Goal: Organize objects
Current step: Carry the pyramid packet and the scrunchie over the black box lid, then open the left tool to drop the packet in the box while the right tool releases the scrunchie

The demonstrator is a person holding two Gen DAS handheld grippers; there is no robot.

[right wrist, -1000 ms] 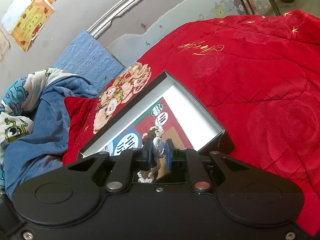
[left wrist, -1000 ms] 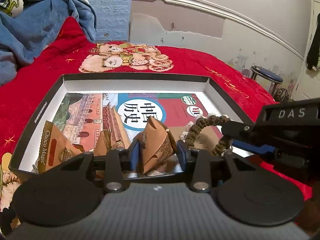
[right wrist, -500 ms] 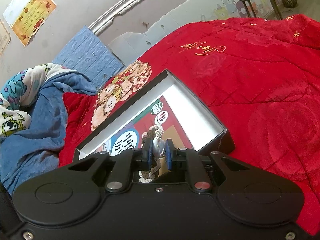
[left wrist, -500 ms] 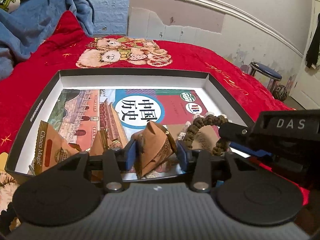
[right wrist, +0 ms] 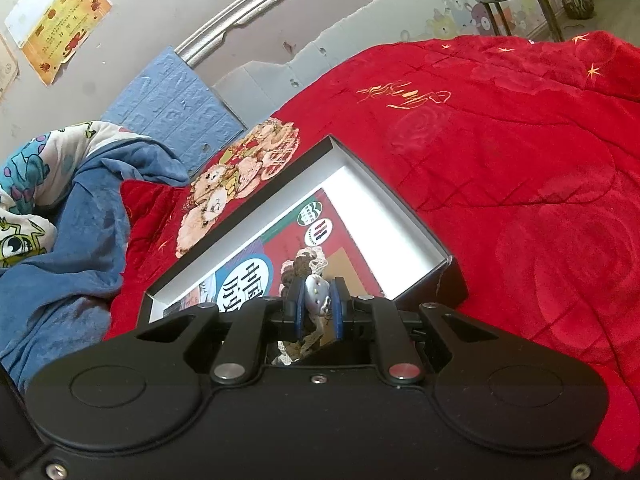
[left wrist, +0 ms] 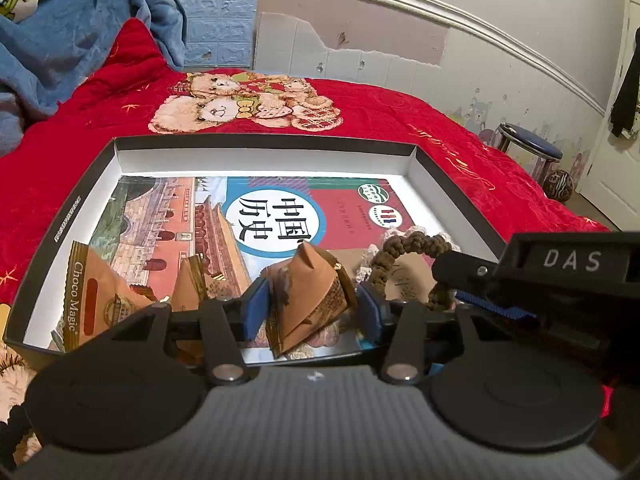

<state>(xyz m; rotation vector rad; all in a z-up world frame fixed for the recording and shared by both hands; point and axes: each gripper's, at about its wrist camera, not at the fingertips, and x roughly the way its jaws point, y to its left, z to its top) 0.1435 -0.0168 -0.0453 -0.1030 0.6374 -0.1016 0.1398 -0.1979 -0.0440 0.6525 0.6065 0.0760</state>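
1. Red quilted bed cover (left wrist: 400, 112) carries the whole work area; a blue blanket (left wrist: 60, 40) is heaped at its far left corner and a stool (left wrist: 528, 148) stands beyond the bed, neither in the way.
2. Shallow black box (left wrist: 264, 144) with white inner walls lies on the bed and receives the items. A history book (left wrist: 280, 216) covers its floor.
3. Brown snack packet (left wrist: 312, 300) stands in the near part of the box, between the pads of the left hand-held gripper (left wrist: 310, 312). The jaws have just been opening and now stand clear of it: released. Judged light, crinkly and easily crushed; best taken across its flat sides.
4. Two more packets (left wrist: 104, 292) lie left of it, near.
5. Brown bead bracelet (left wrist: 404, 248) sits to the right on a lace-edged item, just beside the right hand-held gripper (right wrist: 317, 304).
6. Right hand-held gripper is clenched on a small silvery-white piece (right wrist: 316, 298) among the lace; its exact nature is unclear. Judged light and soft around it.
7. Obstruction: the two tools crowd the near right corner.
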